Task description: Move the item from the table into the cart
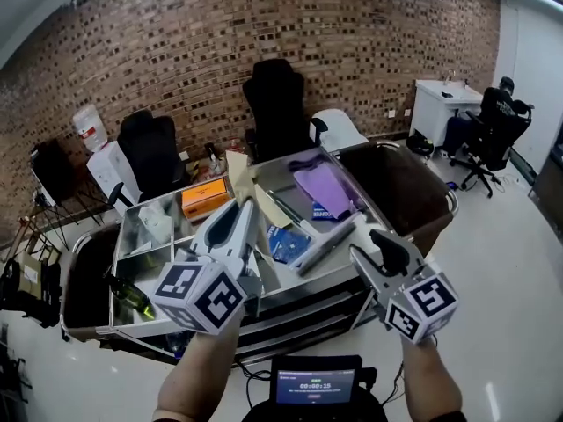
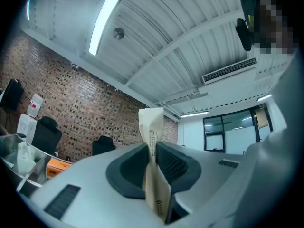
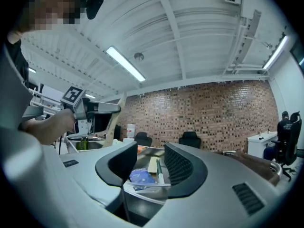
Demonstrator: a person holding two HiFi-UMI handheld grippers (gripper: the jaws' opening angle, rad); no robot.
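The left gripper [image 2: 153, 151] has its jaws clamped on a cream paper slip [image 2: 151, 120], held upright over the metal cart [image 1: 303, 299]. Beside it, the right gripper [image 3: 149, 152] has its jaws apart with nothing between them. Beyond the cart stand black office chairs [image 1: 277, 104] and a brick wall [image 1: 176, 42].

Two grippers are counted: the left gripper [image 2: 153, 148] and the right gripper [image 3: 149, 158]. One paper slip [image 2: 151, 122] is counted, and one cart [image 1: 299, 288]. Within the cart, one orange box [image 1: 205, 196], one green bottle [image 1: 130, 295], one purple sheet [image 1: 324, 187] and one blue packet [image 1: 286, 243] are counted. Three black office chairs [image 1: 275, 104] are counted. One water jug [image 1: 89, 126], one white desk [image 1: 444, 99] and one small screen [image 1: 315, 383] are counted as well.
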